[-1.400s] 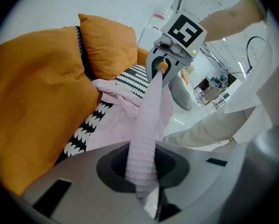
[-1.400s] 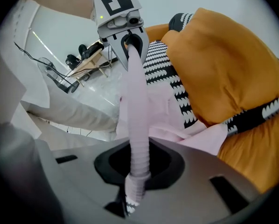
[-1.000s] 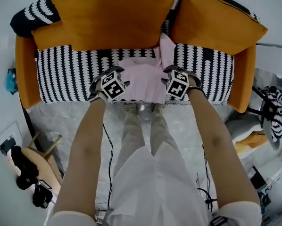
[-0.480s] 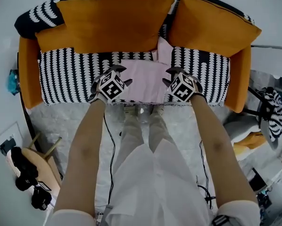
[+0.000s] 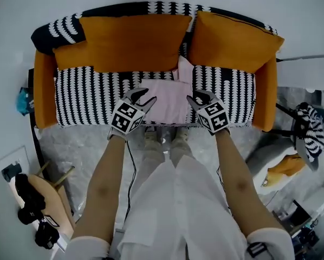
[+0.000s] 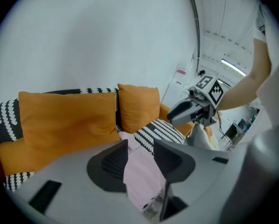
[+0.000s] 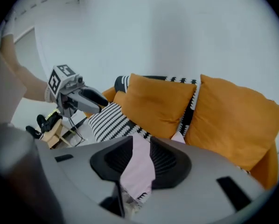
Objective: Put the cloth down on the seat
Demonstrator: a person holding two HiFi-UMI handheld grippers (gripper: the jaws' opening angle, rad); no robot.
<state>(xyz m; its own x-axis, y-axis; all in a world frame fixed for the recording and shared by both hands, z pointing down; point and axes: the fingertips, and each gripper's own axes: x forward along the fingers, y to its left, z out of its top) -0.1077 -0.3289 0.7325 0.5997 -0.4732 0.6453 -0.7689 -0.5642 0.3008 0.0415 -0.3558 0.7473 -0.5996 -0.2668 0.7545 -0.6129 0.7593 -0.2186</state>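
On the striped sofa seat (image 5: 86,93) the pink cloth (image 5: 164,99) lies flat at the middle. Over its near edge, the left gripper (image 5: 144,97) and right gripper (image 5: 199,96) hover, jaws apart but just narrowing, holding nothing.

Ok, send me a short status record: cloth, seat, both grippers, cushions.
cloth: pink, lying spread on the seat, one flap reaching back
seat: black-and-white patterned sofa seat
left gripper: jaws apart, have just been closing, nothing between them; cloth lies beyond
right gripper: jaws apart, have just been closing, nothing between them
cushions: two, orange, side by side at the back
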